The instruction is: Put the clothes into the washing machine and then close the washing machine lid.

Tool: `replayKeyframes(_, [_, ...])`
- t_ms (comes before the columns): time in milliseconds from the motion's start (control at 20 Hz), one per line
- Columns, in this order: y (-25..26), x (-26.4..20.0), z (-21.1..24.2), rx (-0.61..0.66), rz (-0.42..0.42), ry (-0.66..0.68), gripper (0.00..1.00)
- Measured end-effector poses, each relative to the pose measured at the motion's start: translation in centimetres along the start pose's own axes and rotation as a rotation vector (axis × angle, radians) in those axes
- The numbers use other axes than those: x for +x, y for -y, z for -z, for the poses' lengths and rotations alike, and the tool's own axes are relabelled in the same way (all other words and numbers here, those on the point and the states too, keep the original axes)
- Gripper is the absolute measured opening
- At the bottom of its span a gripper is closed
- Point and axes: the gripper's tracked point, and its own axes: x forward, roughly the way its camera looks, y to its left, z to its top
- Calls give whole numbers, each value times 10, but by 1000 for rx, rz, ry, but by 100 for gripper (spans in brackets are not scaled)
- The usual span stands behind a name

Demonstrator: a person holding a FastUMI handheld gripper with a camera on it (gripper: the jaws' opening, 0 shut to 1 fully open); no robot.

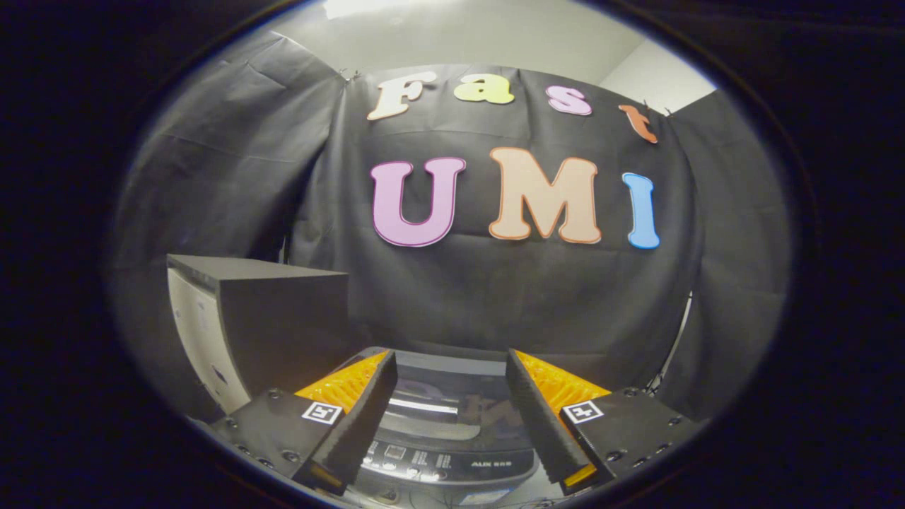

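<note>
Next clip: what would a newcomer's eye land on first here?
The open claw comes first, its two fingers spread wide and holding nothing. Between and just beyond them lies the washing machine, its glossy lid apparently down and its control panel nearest. A dark box stands beside the machine.

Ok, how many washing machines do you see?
1. The washer sits below and between the open gripper fingers, beside a dark box. Others may be hidden.

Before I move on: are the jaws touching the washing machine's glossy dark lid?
Apart. In the gripper view the gripper is open with nothing between its jaws, and the glossy dark lid of the washing machine lies below and beyond them.
</note>
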Motion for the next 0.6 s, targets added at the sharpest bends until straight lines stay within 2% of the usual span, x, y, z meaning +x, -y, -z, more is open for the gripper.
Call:
replayKeyframes(300, [6, -61, 51, 48, -24, -21, 97])
replayKeyframes(600, [6, -113, 99, 42, -22, -45, 97])
